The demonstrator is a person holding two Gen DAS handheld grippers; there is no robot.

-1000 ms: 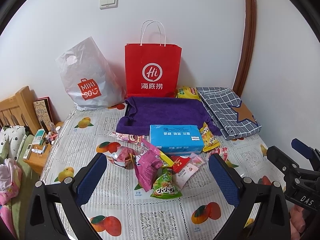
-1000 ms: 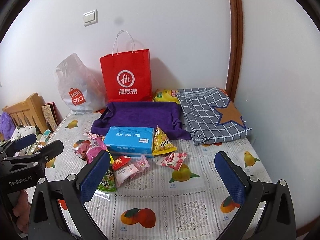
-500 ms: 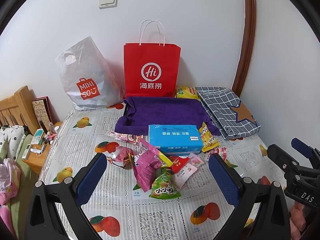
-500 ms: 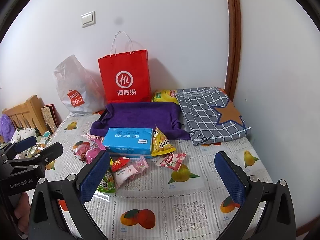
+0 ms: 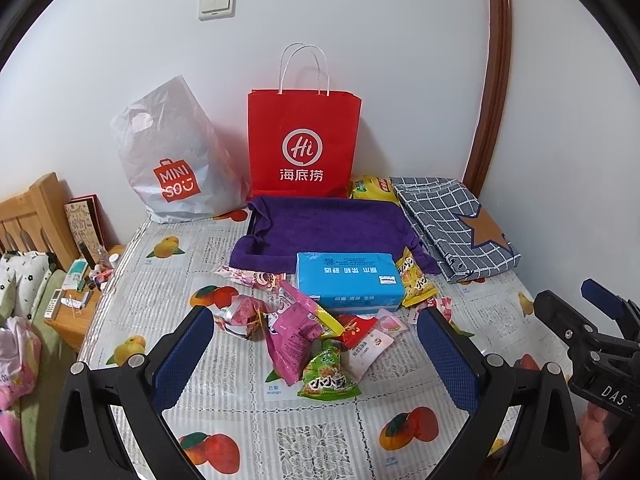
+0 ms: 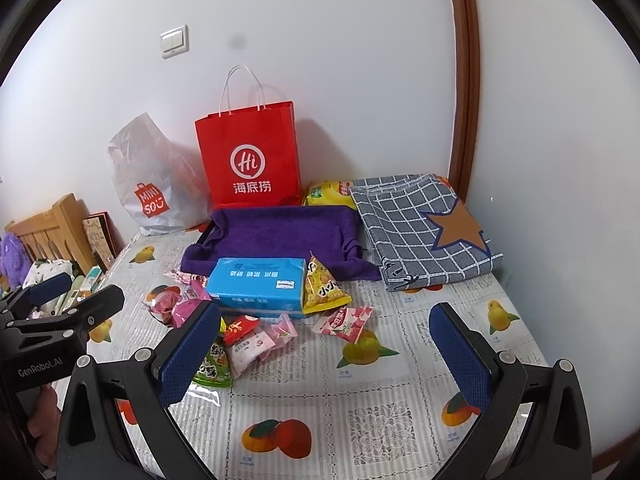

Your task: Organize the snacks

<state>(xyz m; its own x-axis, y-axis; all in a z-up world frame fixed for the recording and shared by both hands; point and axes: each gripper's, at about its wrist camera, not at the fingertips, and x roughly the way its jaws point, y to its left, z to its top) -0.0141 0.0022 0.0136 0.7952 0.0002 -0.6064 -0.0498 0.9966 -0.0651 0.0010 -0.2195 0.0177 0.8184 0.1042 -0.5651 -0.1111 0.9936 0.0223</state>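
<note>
Here, line by line, is what lies on the table.

Left gripper: jaws spread wide, nothing between them; fills the bottom of the left wrist view, held above the near edge of the snack pile.
Right gripper: jaws likewise wide apart and empty; low in the right wrist view, above bare tablecloth right of the pile.
Snack pile: centre of the left wrist frame, loose on the fruit-print tablecloth.
Green packet: nearest the camera, at the pile's lower edge.
Pink bag: just left of and above the green packet, touching it.
Yellow packet: leaning on the right end of the blue tissue box.
Red-and-pink candy packet: alone, lower right of the box in the right wrist view.
Purple towel: draped over a tray behind the box, mid frame.
Red paper bag: upright against the wall, upper centre.
White plastic bag: left of the red one, touching it.
Checked cloth: folded, right of the towel.
</note>
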